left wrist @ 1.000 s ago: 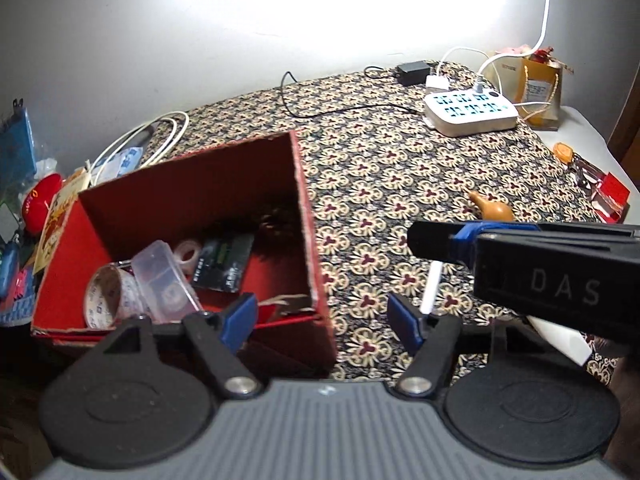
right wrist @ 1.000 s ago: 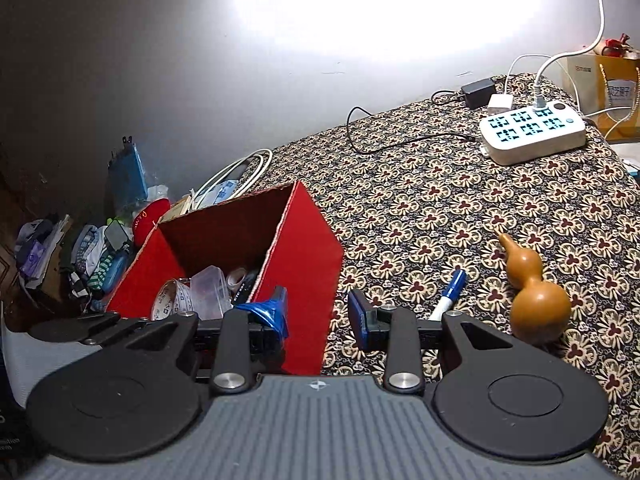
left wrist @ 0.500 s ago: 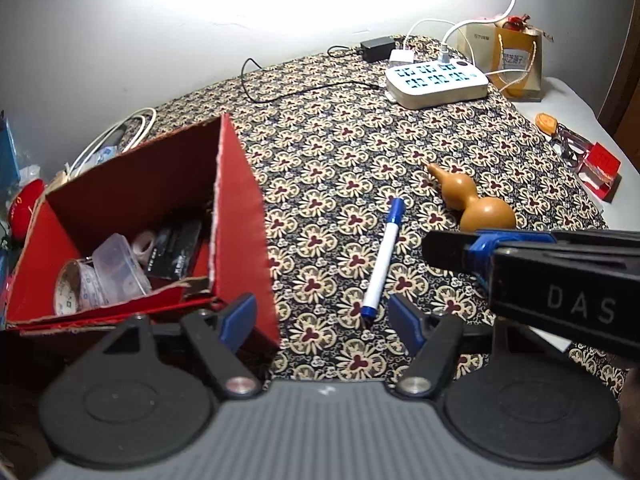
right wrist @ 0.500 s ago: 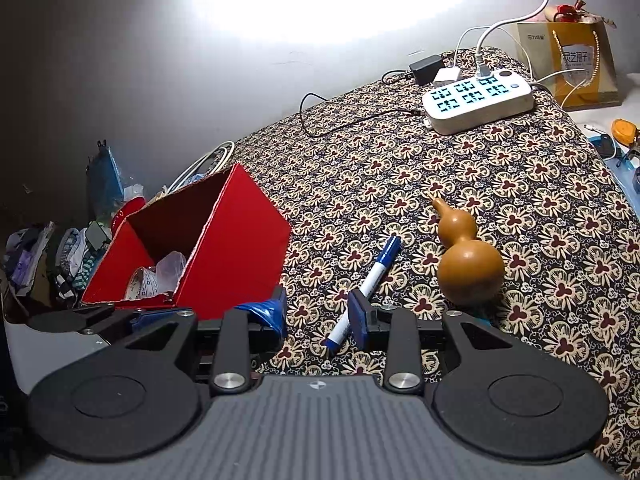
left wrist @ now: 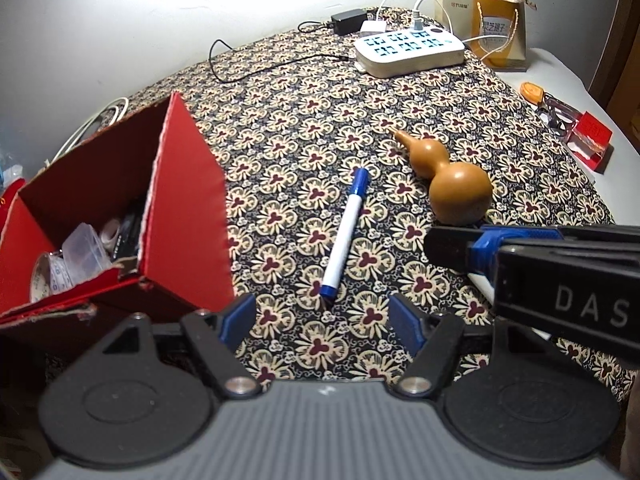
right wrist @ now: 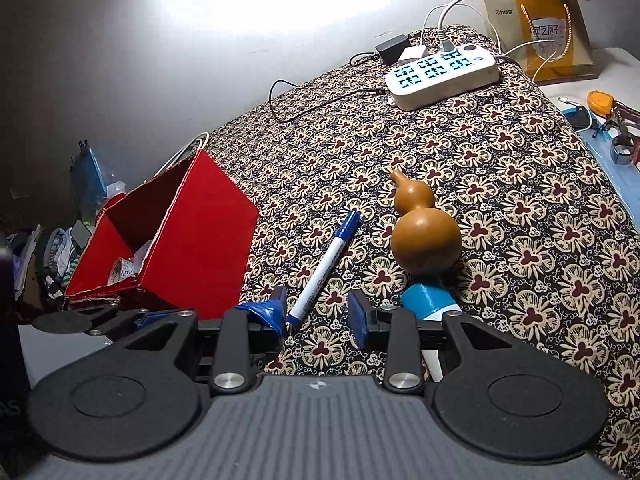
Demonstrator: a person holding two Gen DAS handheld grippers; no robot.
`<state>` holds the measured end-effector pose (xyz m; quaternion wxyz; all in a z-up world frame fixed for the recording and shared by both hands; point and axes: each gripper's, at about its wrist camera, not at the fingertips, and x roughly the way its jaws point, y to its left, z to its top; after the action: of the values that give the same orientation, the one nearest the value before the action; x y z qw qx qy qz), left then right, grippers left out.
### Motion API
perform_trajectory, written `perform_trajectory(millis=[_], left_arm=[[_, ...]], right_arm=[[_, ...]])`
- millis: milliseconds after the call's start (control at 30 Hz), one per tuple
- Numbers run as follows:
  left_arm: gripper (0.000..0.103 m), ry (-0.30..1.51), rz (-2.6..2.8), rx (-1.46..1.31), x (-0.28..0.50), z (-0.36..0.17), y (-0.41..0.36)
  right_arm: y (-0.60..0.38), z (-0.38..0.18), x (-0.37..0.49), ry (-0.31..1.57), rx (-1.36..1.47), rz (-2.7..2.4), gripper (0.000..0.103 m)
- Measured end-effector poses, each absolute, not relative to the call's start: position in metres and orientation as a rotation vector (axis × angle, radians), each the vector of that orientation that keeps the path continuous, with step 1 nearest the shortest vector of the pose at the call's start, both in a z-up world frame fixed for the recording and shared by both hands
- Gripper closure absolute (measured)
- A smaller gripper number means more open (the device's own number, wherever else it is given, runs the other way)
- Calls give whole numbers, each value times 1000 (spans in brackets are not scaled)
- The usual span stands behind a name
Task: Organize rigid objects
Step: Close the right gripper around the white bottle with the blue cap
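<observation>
Floral patterned cloth (left wrist: 304, 128) over the table. Red cardboard box (left wrist: 180, 216) at left, holding a clear plastic tub (left wrist: 86, 250) and tape roll (left wrist: 50, 278). Blue-capped marker (left wrist: 346, 226) and smooth gourd (left wrist: 452, 184) lying on cloth. Left gripper (left wrist: 320, 318) and right gripper (right wrist: 318, 314) both spread, empty.

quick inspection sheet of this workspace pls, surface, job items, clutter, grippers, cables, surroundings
surface: floral patterned cloth covers the table.
job's things: blue-capped white marker and tan wooden gourd lie on the cloth; open red cardboard box holds small items.
clutter: white bottle with blue band beside the gourd; small red case at the right edge.
grippers: left gripper and right gripper both open, empty.
cables: black cable; white power strip.
surroundings: white wall; yellow gift bag.
</observation>
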<state>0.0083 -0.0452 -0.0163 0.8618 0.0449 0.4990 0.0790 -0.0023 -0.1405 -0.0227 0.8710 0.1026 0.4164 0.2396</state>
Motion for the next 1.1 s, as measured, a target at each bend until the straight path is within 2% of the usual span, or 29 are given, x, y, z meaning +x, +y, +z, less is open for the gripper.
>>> perform_trajectory(millis=[733,933,967,1100], left_arm=[[28,1106,84,111,20,-39,-70],[24,1120,40,106,25,-45,-75],[21,1120,27,103,25,-46,-77],[21,1121,-29,94,25,-50,-82]], right_arm=[[-182,-40,0,913,256,399,86],[-193,-45,3,921,260,368,86],[-195,-47,3,925,263,361,86],[-204,-55,6,947,281,343,86]])
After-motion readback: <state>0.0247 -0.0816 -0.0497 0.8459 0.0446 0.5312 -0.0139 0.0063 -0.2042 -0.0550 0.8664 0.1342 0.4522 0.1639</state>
